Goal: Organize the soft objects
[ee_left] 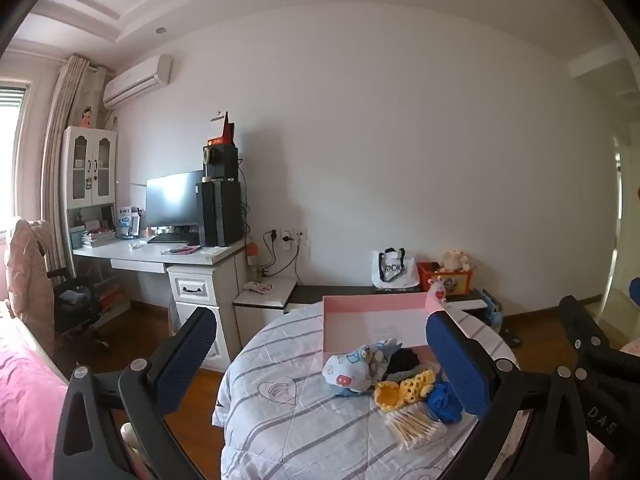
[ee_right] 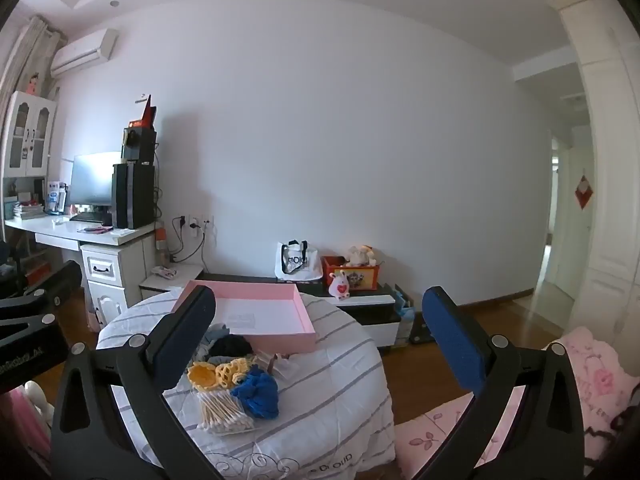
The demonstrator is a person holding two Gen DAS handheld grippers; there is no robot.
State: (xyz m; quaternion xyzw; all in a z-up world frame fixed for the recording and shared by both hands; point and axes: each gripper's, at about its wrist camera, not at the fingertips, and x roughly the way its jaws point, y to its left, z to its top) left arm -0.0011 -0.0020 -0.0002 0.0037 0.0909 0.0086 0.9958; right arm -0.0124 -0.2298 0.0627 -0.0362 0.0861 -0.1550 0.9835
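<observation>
A round table under a striped white cloth (ee_left: 280, 360) (ee_right: 340, 360) bears an empty pink tray (ee_left: 372, 320) (ee_right: 276, 300) at its far side. In front of the tray lies a pile of soft things: a cartoon-print cloth (ee_left: 348, 368), a black cloth (ee_left: 404, 360) (ee_right: 232, 346), a yellow crochet piece (ee_left: 404, 390) (ee_right: 218, 374) and a blue crochet piece (ee_left: 442, 400) (ee_right: 258, 394). A bag of cotton swabs (ee_left: 414, 428) (ee_right: 224, 414) lies nearest. My left gripper (ee_left: 320, 356) is open and empty above the table. My right gripper (ee_right: 320, 332) is open and empty, just right of the pile.
A white desk (ee_left: 160, 256) with monitor and computer tower stands at the left wall. A low cabinet (ee_right: 360, 300) behind the table carries a tote bag, a red box and plush toys. Pink bedding (ee_right: 592, 380) lies at the right, and wooden floor surrounds the table.
</observation>
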